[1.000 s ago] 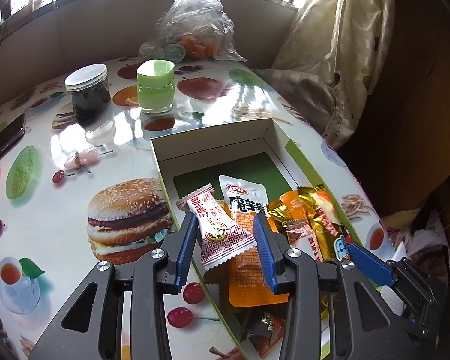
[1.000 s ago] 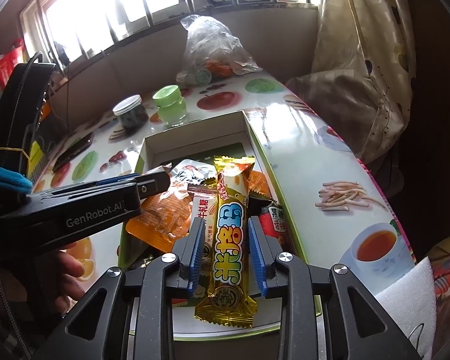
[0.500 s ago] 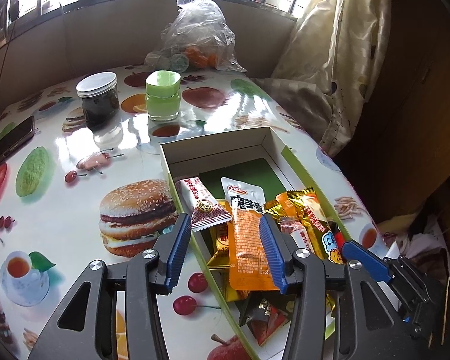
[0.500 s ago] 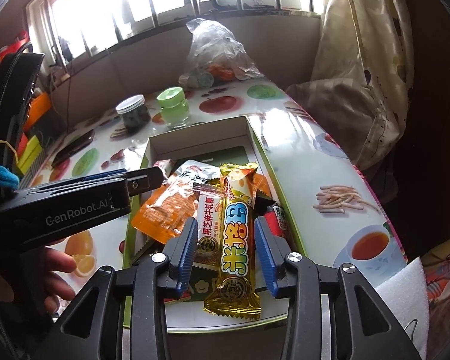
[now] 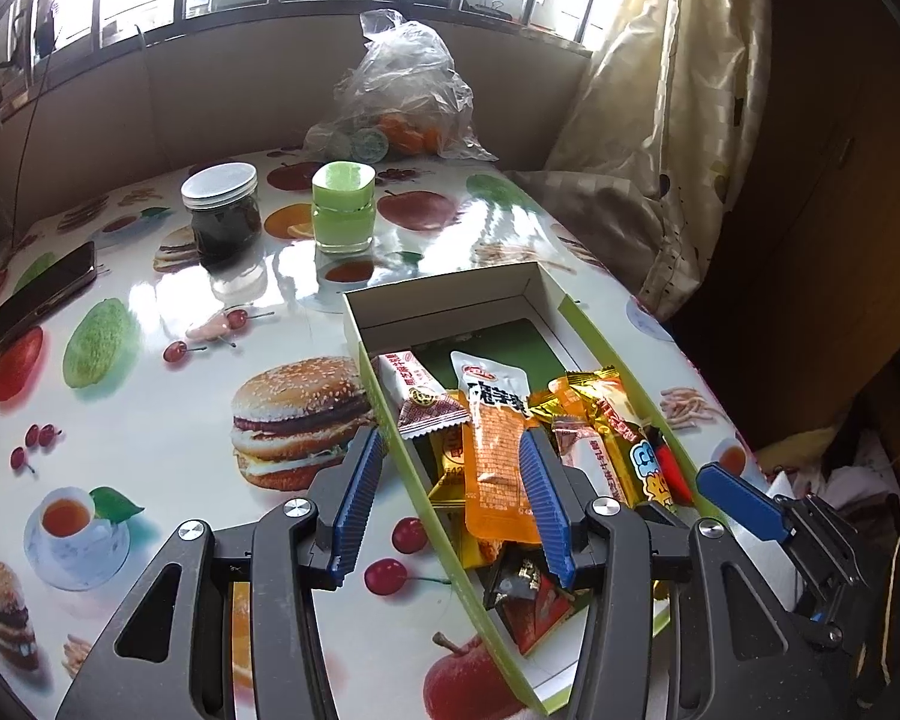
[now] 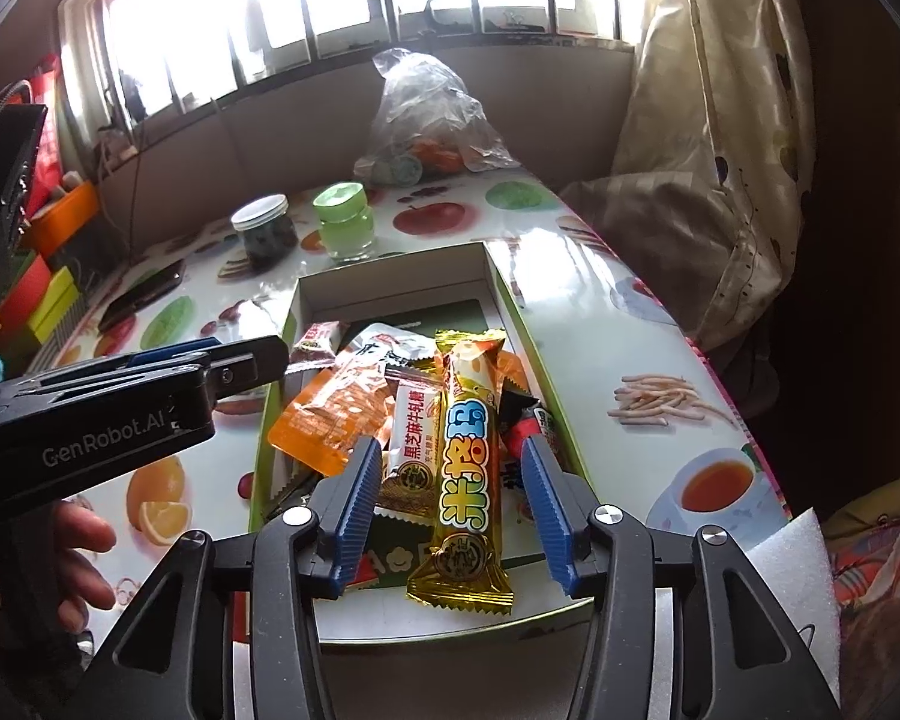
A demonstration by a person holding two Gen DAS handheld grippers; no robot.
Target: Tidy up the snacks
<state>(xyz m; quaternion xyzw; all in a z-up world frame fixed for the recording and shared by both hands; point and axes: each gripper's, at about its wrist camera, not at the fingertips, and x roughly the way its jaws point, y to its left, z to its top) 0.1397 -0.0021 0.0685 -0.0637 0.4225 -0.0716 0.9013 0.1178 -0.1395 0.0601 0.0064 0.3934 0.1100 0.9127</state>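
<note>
Your right gripper (image 6: pixel 450 507) hangs over the near end of the box (image 6: pixel 513 300), and its jaws are opening; the long gold snack bar (image 6: pixel 467 468) lies between them with clear gaps on both sides, so nothing is gripped. To finish this release well, let the jaws spread fully, then lift straight up so the pads do not drag the bar, whose near end overhangs the box's front edge. Nudging it further in afterwards would likely help.

Your left gripper (image 5: pixel 450 504) is open and empty, straddling the box's left wall, with an orange pouch (image 5: pixel 498 462) lying in the box below, close by its right pad. Raise it clear of that wall before reaching again.

The snacks sit heaped in the near half of the box; the far half shows a bare green floor (room to spread them out).

Writing: "GenRobot.AI" on the left gripper's side. The wrappers carry Chinese characters, large blue ones on the gold bar; I cannot read them reliably.
</note>
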